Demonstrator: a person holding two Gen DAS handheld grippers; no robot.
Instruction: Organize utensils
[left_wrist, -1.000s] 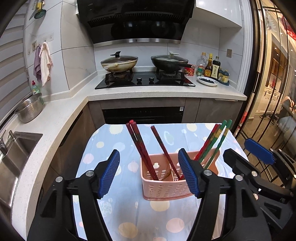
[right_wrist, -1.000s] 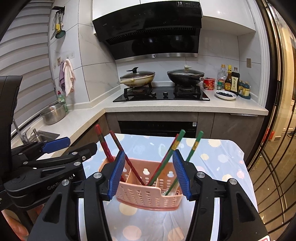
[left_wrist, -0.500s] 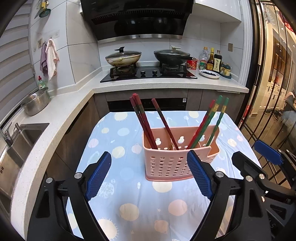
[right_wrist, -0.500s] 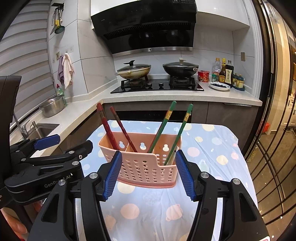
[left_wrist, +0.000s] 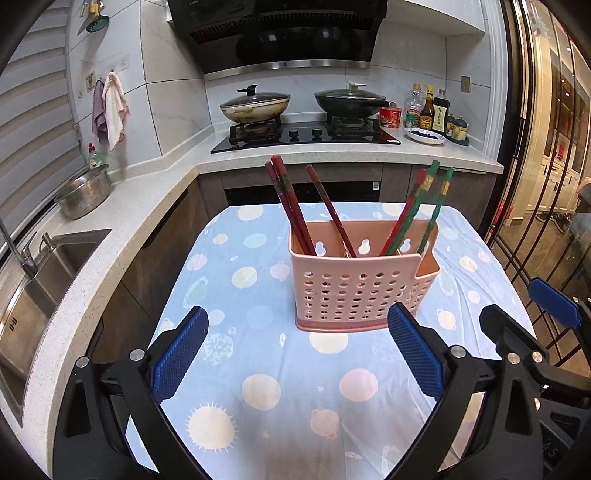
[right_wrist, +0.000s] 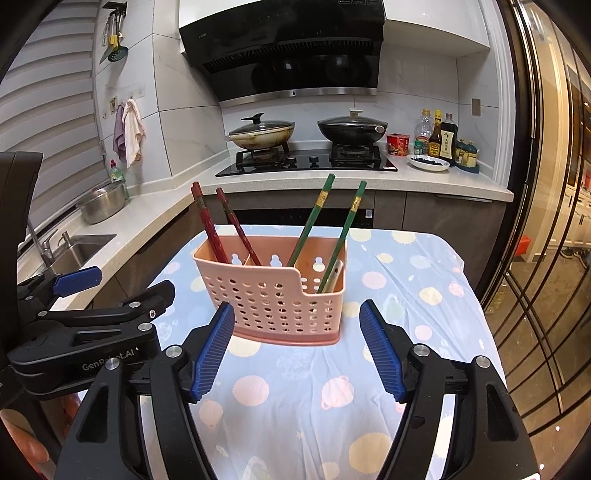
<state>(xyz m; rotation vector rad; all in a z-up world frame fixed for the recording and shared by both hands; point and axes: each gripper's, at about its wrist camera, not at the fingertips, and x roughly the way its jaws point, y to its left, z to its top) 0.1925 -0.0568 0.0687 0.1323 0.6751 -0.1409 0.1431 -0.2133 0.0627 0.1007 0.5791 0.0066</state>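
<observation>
Table under pale blue dotted cloth, pink perforated utensil basket standing upright on it

One basket, four red chopsticks, two green chopsticks, two pans, one steel bowl, two grippers, three bottles.

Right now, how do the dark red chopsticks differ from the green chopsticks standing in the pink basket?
The dark red chopsticks stand toward the left end of the perforated pink plastic basket and lean left; the green chopsticks stand toward its right end and lean right. The green ones carry a gold band near the top; the red ones look darker and plainer. Both sets rest tips down, sticking out above the rim.
</observation>
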